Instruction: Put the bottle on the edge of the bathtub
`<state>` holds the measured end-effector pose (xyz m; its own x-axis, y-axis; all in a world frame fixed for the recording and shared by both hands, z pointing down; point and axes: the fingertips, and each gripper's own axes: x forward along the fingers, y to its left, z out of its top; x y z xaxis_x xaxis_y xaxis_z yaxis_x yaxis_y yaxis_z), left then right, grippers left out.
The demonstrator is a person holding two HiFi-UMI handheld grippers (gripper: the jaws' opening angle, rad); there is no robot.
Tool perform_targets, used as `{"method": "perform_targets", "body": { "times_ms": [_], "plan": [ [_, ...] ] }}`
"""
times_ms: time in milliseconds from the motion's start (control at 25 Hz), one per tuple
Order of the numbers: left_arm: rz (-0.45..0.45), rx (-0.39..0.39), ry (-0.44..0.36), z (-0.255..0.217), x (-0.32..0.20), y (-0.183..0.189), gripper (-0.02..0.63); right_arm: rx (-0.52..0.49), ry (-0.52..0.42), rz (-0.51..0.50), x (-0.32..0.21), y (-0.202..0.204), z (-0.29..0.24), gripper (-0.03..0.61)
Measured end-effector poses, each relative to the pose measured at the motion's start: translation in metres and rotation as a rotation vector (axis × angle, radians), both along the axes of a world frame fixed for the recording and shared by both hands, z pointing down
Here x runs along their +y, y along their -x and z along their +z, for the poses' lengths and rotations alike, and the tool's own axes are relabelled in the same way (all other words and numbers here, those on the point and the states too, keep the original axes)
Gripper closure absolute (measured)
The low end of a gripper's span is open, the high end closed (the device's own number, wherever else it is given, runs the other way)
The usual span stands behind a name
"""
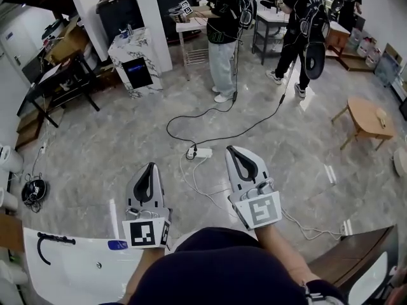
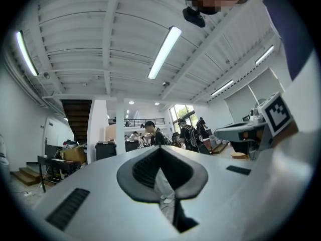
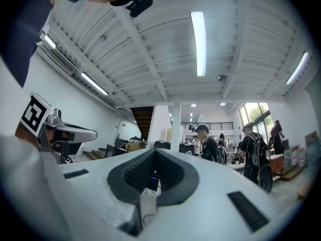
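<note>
The left claw point(image 1: 151, 166) and right claw point(image 1: 233, 150), grey plastic lined with ribbed black rubber, are both closed tip to tip and empty. Just behind the left claw, a small blue bottle point(image 1: 117, 244) lies on the glossy white bathtub point(image 1: 70, 269) rim.

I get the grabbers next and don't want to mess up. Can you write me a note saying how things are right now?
Left gripper: shut, holding nothing.
Right gripper: shut, holding nothing, held beside the left one.
Bathtub: low on the person's left, close to the left gripper.
Small blue thing: lies on the tub's rim; too small to tell if it is the bottle.
Done: cannot tell.
Left: check the blue thing. If it isn't the bottle, find the bottle and set it on the tub's edge.
</note>
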<state>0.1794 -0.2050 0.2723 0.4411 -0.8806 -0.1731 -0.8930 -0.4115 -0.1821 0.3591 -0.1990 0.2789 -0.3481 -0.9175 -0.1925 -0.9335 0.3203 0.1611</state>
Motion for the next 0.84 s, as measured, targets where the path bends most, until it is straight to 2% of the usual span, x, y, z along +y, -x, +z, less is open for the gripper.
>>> {"method": "perform_targets", "body": {
  "times_ms": [600,840],
  "plan": [
    [0.008,-0.014,0.014,0.003,0.01,-0.001,0.611,-0.03,0.012,-0.004,0.004,0.002,-0.001,0.578],
    [0.015,-0.006,0.003,0.002,0.016,0.004,0.611,-0.008,0.004,-0.014,0.014,0.012,0.001,0.578]
  ]
}}
